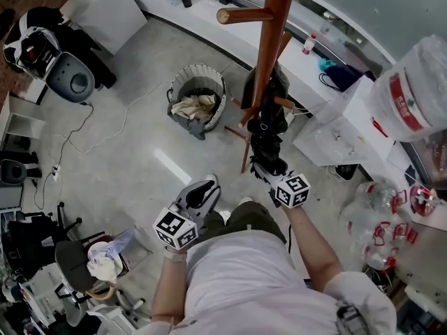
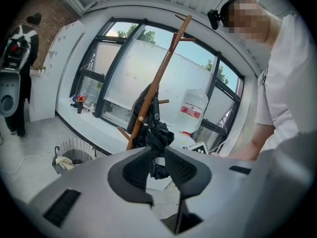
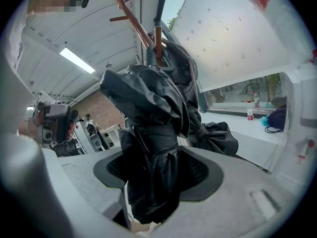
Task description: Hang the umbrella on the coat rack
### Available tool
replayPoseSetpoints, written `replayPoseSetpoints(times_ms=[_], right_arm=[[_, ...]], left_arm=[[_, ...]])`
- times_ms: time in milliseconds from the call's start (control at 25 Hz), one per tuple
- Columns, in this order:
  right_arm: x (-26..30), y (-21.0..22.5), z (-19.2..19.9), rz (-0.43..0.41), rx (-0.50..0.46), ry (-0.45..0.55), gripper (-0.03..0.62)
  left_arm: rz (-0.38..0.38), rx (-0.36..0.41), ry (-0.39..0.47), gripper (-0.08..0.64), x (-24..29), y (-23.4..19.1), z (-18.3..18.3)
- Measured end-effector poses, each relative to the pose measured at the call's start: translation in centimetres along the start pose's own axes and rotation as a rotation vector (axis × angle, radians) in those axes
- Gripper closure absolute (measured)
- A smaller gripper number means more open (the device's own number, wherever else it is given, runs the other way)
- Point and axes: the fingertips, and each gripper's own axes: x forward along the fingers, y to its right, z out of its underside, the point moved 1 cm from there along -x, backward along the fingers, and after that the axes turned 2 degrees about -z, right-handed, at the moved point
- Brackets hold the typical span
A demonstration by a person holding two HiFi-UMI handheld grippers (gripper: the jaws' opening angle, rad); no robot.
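Black umbrella [image 3: 151, 148]: folded and strapped shut, with its fabric bunched. It stands upright against the pole of the coat rack [image 1: 269, 47], and its top is beside a short wooden peg [image 3: 157, 39]. Whether it hangs from that peg cannot be told.
Coat rack: a reddish-brown wooden pole with angled pegs, standing on the grey floor [image 1: 140, 152].
Right hand-held gripper [image 3: 156, 170]: clamped on the umbrella's lower part at a middling width, with a pad pressing the cloth on each side.
Left hand-held gripper [image 2: 158, 155]: the jaws are a narrow gap apart with nothing between them. It is held low in front of the person's white shirt [image 1: 244, 278], apart from the umbrella.
Mesh basket [image 1: 176, 88]: round, with pale cloth inside. It sits on the floor left of the rack, well apart from it.
Water jug [image 1: 412, 89]: large and clear with a red label, to the right of the rack.
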Motion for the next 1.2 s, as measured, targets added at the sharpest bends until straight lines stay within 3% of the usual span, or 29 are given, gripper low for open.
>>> replayPoseSetpoints(times_ms=[760, 1200], right_arm=[[6.1, 3.7, -0.1, 0.113, -0.059, -0.027, 0.325], [6.8, 6.3, -0.8, 0.256, -0.079, -0.046, 0.314]], left_arm=[[-0.081, -0.059, 0.017, 0.494, -1.8, -0.3, 2.3], [-0.085, -0.077, 0.033, 0.494, -2.6, -0.8, 2.2]])
